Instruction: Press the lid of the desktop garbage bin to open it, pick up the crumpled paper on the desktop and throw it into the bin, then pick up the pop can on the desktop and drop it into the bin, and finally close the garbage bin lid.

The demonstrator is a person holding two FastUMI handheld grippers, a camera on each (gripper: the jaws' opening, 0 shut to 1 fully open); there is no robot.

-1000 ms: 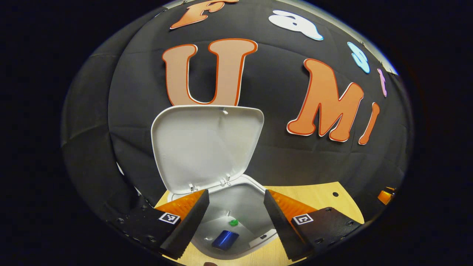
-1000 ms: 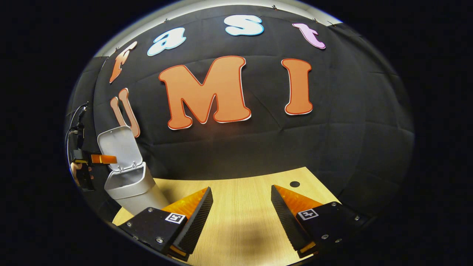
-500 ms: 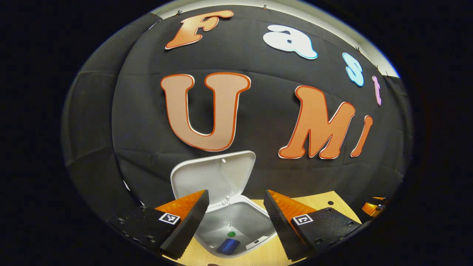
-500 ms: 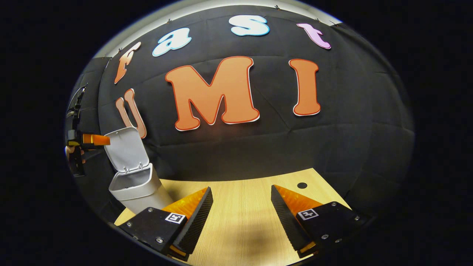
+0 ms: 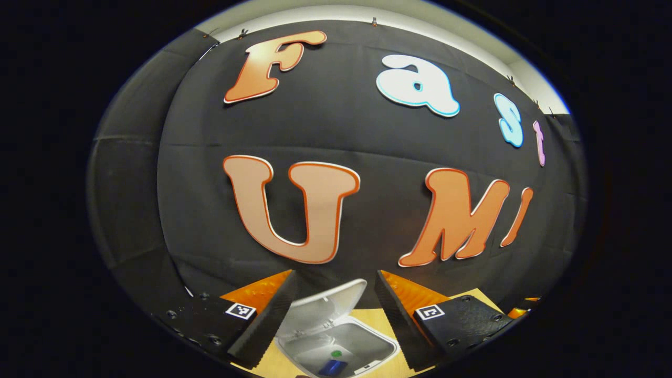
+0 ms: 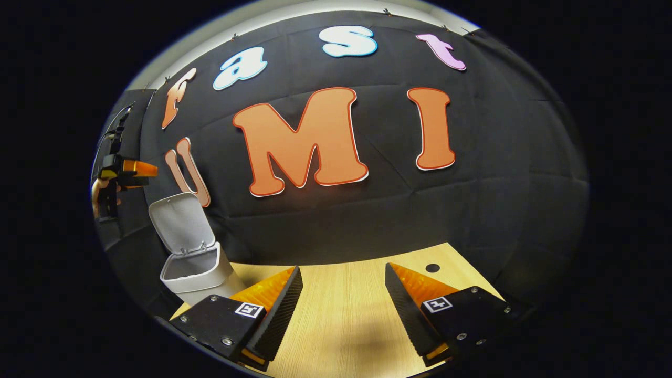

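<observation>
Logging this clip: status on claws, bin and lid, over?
Left claw open, empty, high above bin. Right claw open over bare desktop. Lid up, pop can inside. Nothing blocking lid.

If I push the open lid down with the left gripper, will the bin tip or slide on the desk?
Tipping looks possible: the bin is tall and narrow, and its lid stands upright on rear hinges, so a push lands high. It looks like thin plastic holding just a can, so probably light and apt to slide on the smooth desk. The left gripper hangs open above it.
</observation>
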